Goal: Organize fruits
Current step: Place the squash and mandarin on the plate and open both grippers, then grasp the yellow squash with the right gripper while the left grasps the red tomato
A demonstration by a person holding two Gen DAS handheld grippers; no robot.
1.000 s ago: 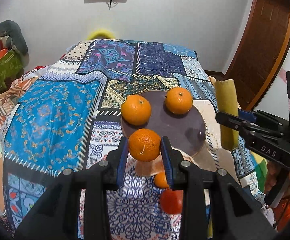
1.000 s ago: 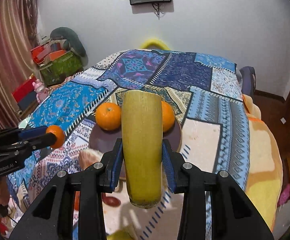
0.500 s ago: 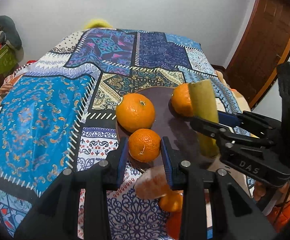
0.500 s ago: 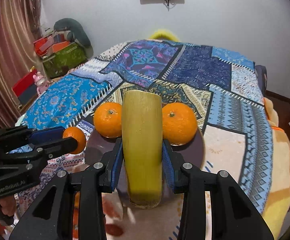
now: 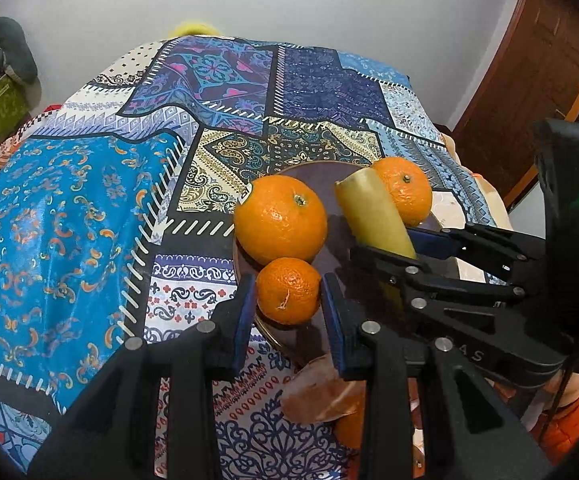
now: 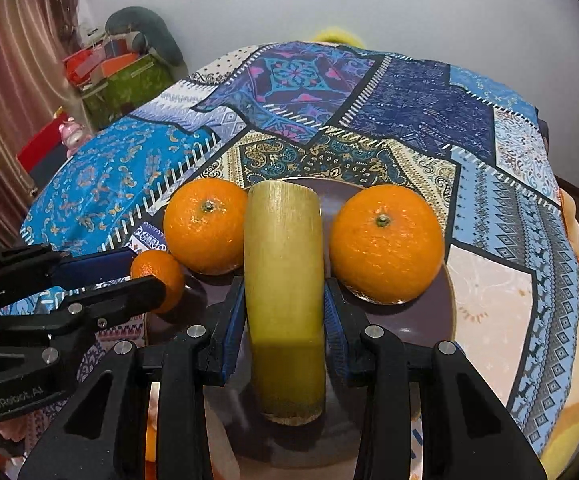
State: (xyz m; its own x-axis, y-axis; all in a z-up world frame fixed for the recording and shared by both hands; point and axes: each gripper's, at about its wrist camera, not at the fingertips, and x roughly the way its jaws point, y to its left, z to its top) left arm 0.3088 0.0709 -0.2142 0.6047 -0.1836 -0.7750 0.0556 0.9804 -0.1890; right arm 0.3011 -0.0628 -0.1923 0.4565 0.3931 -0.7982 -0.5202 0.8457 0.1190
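Patchwork quilt point(image 5: 89, 220) is spread beneath a dark plate point(image 6: 429, 320). Two oranges point(image 6: 385, 244) point(image 6: 205, 226) are seated on the plate, well apart. Between them a yellow-green stalk point(image 6: 285, 300) is clamped lengthwise by the right gripper point(image 6: 285, 316), low over the plate. A mandarin point(image 5: 288, 290) is pinched by the left gripper point(image 5: 288, 300) at the plate's near rim, just beside the left orange.
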